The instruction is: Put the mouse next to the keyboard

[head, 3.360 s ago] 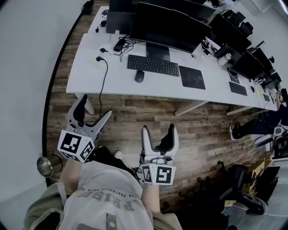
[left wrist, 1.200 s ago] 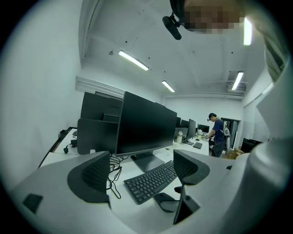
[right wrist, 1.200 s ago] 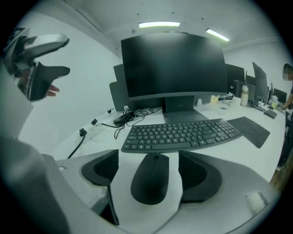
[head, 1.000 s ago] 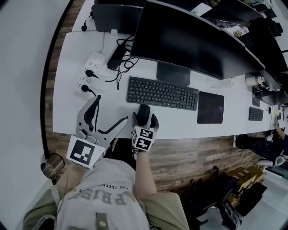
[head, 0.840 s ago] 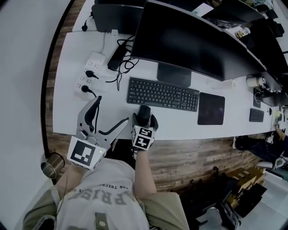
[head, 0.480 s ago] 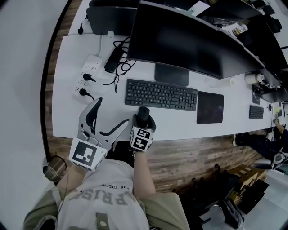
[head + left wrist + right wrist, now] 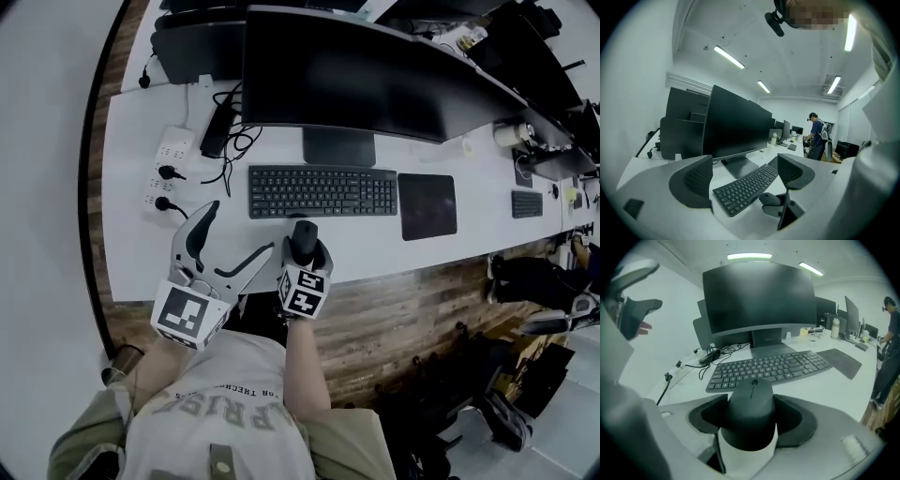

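The white worktop (image 7: 131, 234) carries the monitor (image 7: 347, 80), then the keyboard (image 7: 322, 190), with the mouse pad (image 7: 427, 204) just right of it. My right claw (image 7: 306, 251) has just been closing and now grips the mouse (image 7: 304, 230) by its sides. The mouse is just short of the keyboard's near edge, long axis pointing at the keys. I judge its spot lies to the right. My left claw (image 7: 239, 230) hangs open and empty, farther off.

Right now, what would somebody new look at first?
The huge dark monitor fills the back of the white desk. Just in front of the keyboard, the right gripper has just closed its jaws on a black mouse; the left gripper hangs open and empty beside it.
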`<state>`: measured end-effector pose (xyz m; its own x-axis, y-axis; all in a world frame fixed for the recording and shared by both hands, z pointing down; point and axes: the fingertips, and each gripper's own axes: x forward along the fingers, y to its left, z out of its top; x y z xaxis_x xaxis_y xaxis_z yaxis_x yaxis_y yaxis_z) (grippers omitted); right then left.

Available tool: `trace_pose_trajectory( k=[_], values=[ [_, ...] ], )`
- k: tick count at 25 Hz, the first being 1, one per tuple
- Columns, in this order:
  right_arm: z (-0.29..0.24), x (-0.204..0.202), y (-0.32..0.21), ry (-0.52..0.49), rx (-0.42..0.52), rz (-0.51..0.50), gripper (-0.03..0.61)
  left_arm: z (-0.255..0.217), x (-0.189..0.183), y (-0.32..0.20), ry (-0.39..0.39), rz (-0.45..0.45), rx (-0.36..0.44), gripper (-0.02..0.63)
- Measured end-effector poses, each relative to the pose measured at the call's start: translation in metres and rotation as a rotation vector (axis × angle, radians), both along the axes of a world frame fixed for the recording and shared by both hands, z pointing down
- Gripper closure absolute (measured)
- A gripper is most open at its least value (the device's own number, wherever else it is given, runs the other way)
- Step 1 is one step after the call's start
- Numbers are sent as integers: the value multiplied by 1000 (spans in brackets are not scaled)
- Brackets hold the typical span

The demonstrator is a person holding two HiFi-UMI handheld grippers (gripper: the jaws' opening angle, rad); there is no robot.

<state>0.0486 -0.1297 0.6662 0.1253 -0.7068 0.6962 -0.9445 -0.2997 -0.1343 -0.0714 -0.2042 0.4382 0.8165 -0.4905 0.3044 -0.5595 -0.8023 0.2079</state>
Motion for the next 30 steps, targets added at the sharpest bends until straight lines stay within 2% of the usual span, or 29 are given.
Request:
trace_pose_trajectory(
  k=[8,15,22,30],
  values=[
    [-68,61,25,87,111,98,270,-8,54,13,49,110,9,199],
    [-98,140,56,138,180,161,270,-15,130,27,70,178,53,198],
    [-106,229,74,147,216,94,270,-15,209,42,57,118,84,198],
    [-109,327,66,129,235,-60,270,-9,281,54,14,-31,101,199]
  ],
)
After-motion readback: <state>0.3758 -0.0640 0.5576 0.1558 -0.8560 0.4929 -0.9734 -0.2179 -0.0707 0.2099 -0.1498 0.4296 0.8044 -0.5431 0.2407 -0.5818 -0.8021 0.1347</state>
